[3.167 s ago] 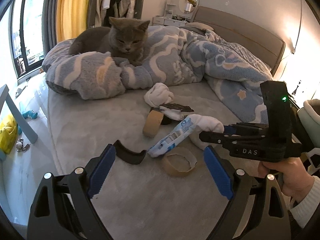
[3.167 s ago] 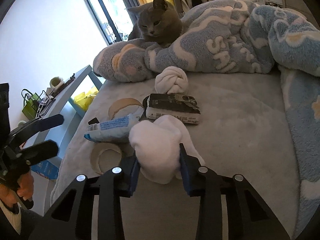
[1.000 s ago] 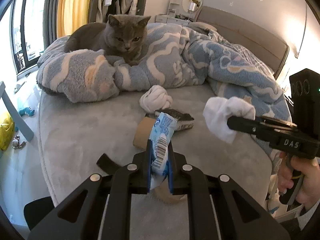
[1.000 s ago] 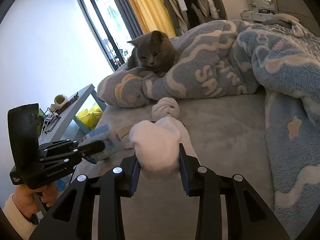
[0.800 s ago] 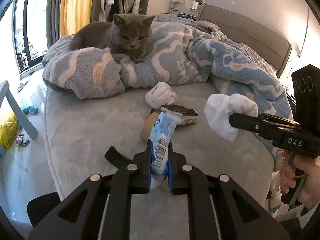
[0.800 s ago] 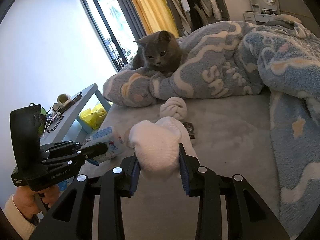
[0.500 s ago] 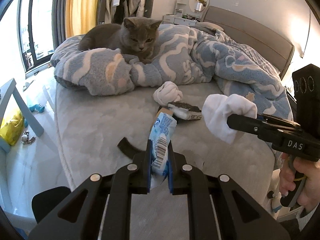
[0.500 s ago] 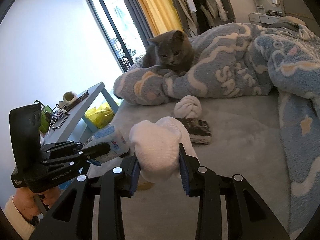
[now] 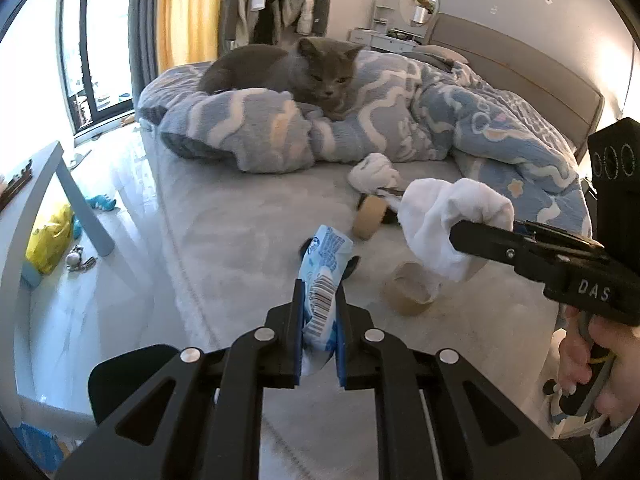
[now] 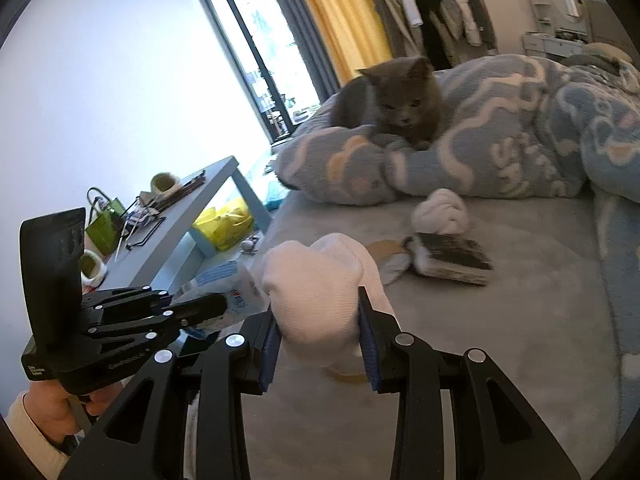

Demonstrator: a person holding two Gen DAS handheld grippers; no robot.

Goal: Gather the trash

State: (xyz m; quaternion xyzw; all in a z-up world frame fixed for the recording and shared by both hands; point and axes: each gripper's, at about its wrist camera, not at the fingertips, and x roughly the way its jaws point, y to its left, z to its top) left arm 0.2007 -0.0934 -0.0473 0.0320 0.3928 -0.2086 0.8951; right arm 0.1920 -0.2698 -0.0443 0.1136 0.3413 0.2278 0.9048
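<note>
My left gripper (image 9: 319, 322) is shut on a crumpled blue and white wrapper (image 9: 325, 270), held up above the grey bed (image 9: 224, 232). My right gripper (image 10: 319, 334) is shut on a bundle of white cloth (image 10: 318, 292); that same white cloth (image 9: 448, 220) shows at the right of the left wrist view. Lying on the bed are a knotted white cloth (image 10: 440, 210), a small dark book (image 10: 452, 258), a tape roll on its edge (image 9: 369, 222) and a flat tape ring (image 9: 410, 288). The left gripper (image 10: 192, 306) also appears at the left of the right wrist view.
A grey cat (image 9: 288, 70) rests on the blue patterned blanket (image 9: 400, 116) at the back of the bed. Left of the bed stands a grey side table (image 10: 188, 216) with clutter, a yellow bag (image 10: 224, 222) on the floor beneath it. A hand (image 9: 596, 356) holds the right gripper.
Both grippers have drawn back and leftward from the bed with the wrapper and the white cloth still held. More floor and the side table have come into view.
</note>
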